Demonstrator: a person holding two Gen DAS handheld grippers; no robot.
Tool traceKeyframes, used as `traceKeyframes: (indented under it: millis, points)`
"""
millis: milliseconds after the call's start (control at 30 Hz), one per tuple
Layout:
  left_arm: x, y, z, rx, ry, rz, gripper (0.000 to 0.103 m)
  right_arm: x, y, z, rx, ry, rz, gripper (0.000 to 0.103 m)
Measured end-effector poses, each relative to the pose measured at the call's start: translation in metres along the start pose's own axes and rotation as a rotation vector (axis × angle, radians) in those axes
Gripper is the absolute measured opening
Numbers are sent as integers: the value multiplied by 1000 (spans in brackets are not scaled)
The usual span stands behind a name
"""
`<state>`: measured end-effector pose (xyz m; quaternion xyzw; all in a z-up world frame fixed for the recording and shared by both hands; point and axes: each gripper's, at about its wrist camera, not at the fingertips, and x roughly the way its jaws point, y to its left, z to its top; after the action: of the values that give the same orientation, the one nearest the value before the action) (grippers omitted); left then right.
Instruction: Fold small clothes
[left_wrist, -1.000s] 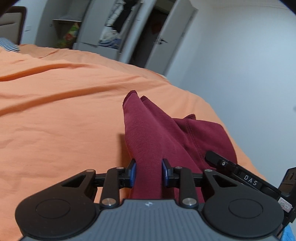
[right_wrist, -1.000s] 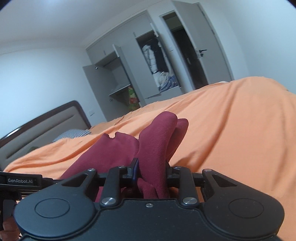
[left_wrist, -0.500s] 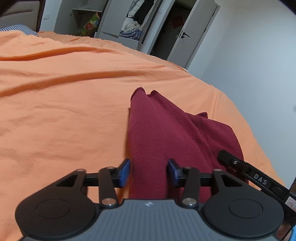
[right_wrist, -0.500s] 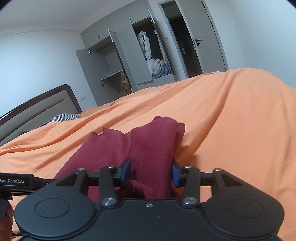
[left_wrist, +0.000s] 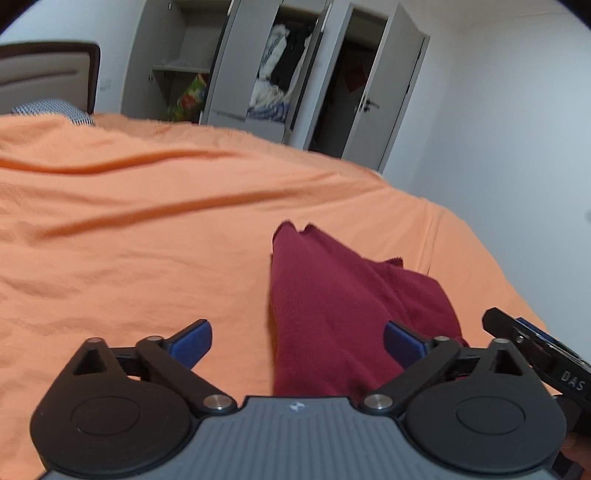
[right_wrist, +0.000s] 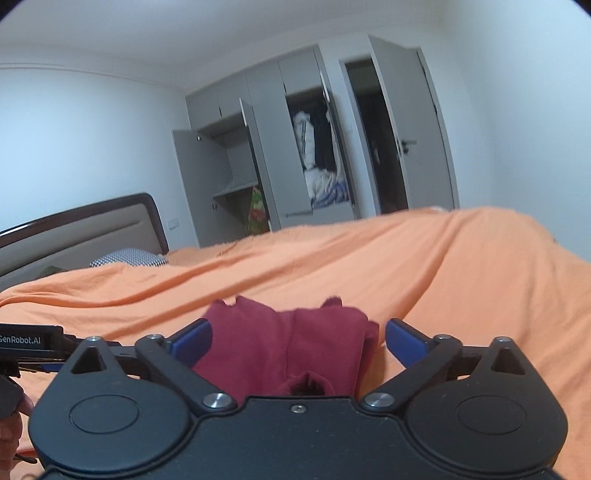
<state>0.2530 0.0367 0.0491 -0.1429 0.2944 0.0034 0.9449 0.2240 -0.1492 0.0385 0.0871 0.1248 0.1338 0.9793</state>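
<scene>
Left gripper (left_wrist: 297, 341) and right gripper (right_wrist: 297, 341): fingers spread wide, released. Maroon garment (left_wrist: 343, 306) folded, flat on orange bedspread (left_wrist: 129, 240), near its right edge. Open wardrobe (right_wrist: 295, 155) beyond.

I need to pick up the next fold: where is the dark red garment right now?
The dark red garment lies on the orange bedspread near its right edge, between the open fingers of both the left claw and right claw.

An orange bedspread (left_wrist: 147, 229) covers the bed before an open grey wardrobe (right_wrist: 280, 155).
</scene>
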Motion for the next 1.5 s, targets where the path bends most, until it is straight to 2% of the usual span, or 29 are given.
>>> traceKeyframes:
  millis: [300,667,967,1500]
  points:
    - [-50,-9,-17,68,-101,23,102,-67,15,-10,-15,-69,-6,102]
    - [-80,1,-68,118,-106,39,102,-119,33,-46,-63,-52,-32,102]
    - [-85,20,-97,134,-89,54,103,-123,37,-71,-85,-14,-54,102]
    - [-70,30,-106,125,-49,65,103,-111,33,-89,-72,30,-70,102]
